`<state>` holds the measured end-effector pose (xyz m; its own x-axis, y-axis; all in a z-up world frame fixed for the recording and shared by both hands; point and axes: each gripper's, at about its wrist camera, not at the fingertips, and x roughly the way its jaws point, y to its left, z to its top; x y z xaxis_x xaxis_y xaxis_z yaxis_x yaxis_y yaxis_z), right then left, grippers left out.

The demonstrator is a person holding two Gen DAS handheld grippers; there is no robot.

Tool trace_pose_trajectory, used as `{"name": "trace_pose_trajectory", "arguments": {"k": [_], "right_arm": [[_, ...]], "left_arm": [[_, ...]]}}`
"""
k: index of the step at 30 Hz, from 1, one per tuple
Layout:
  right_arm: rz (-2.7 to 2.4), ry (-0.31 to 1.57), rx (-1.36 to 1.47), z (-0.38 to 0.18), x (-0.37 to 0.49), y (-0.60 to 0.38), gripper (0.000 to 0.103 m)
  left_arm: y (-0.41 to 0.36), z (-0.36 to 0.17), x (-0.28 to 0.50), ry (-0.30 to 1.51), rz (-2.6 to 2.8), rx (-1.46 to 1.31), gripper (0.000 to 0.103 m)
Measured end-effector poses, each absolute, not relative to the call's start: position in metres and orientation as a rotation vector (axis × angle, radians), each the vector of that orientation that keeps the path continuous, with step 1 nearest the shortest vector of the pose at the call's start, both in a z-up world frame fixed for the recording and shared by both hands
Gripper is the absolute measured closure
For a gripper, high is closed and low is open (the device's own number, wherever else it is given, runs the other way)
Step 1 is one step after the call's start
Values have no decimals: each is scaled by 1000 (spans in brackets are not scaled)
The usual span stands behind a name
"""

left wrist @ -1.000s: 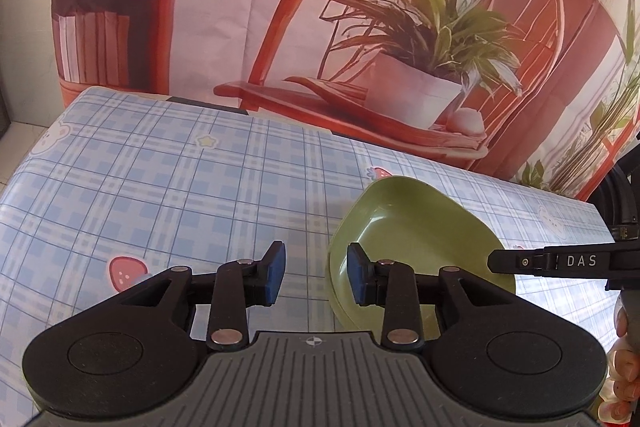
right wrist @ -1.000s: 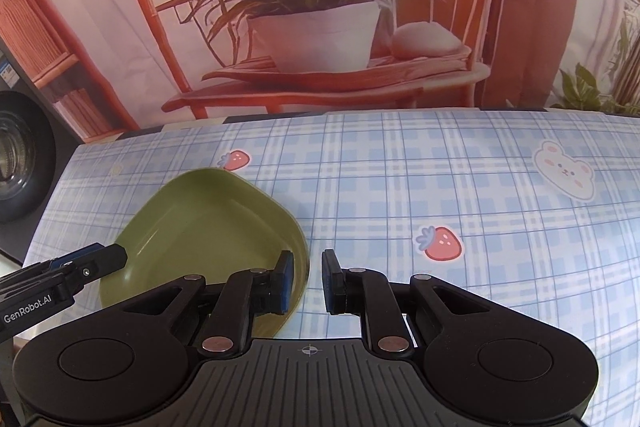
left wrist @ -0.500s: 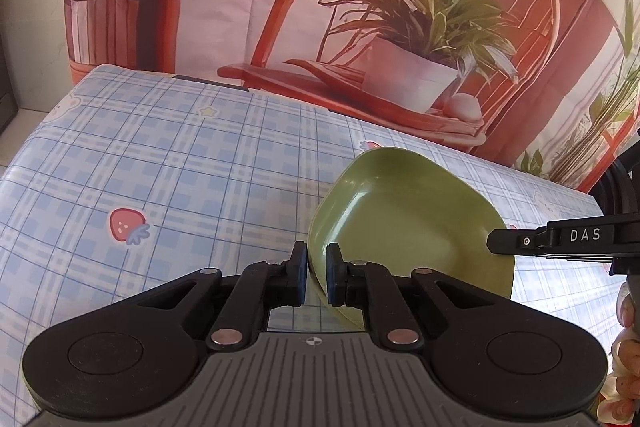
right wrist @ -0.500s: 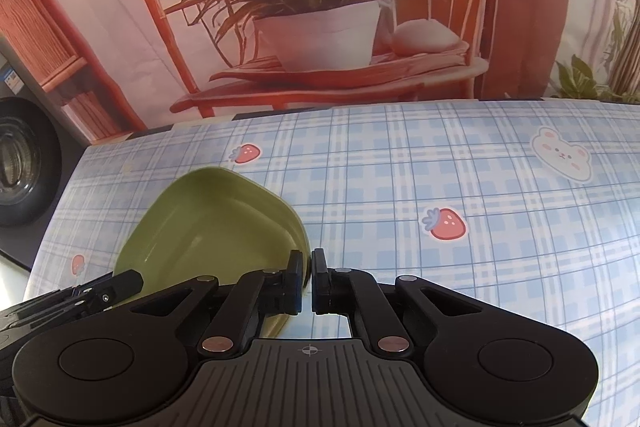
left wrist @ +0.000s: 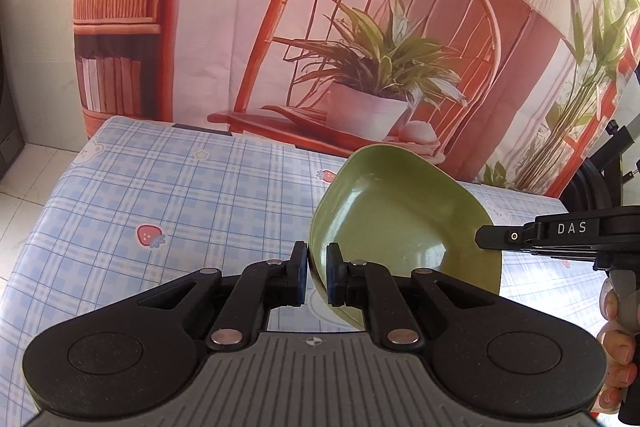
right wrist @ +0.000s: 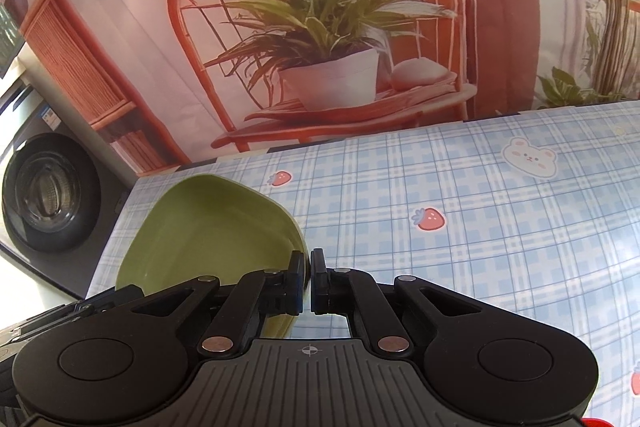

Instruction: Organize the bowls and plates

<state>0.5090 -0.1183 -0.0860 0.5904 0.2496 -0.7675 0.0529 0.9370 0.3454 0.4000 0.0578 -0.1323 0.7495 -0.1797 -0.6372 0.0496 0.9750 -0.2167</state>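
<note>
Both grippers have clamped onto the green bowl (left wrist: 404,223) and lifted it since a second ago, when it lay flat on the blue checked tablecloth (left wrist: 168,211) with the jaws spread on either side of its edge. Now the left gripper (left wrist: 317,277) pinches the bowl's near left rim, one pad inside and one outside, while the right gripper (right wrist: 307,281) is clenched on the opposite rim; in the right wrist view its pads (right wrist: 297,281) look almost touching, so the wall between them must be thin. The bowl hangs above the table, tilted with its hollow turned toward the cameras. It reads as a rigid, rounded-square dish with a glossy glaze, probably melamine or light ceramic: not heavy, but slick, and liable to chip if dropped. A rim pinch on such a smooth, sloping wall could slide, so two opposed grips on the edge, as here, seem the sound place to hold it. No stack or rack shows in either view, so where it should go cannot be told.
</note>
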Motion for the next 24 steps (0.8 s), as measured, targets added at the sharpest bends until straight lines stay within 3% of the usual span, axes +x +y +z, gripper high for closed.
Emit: {"name": "trace_pose_trajectory", "arguments": {"k": [24], "right_arm": [[101, 864, 413, -64, 398, -189, 100]], "left_arm": [[-3, -114, 326, 740, -192, -156, 92]]}}
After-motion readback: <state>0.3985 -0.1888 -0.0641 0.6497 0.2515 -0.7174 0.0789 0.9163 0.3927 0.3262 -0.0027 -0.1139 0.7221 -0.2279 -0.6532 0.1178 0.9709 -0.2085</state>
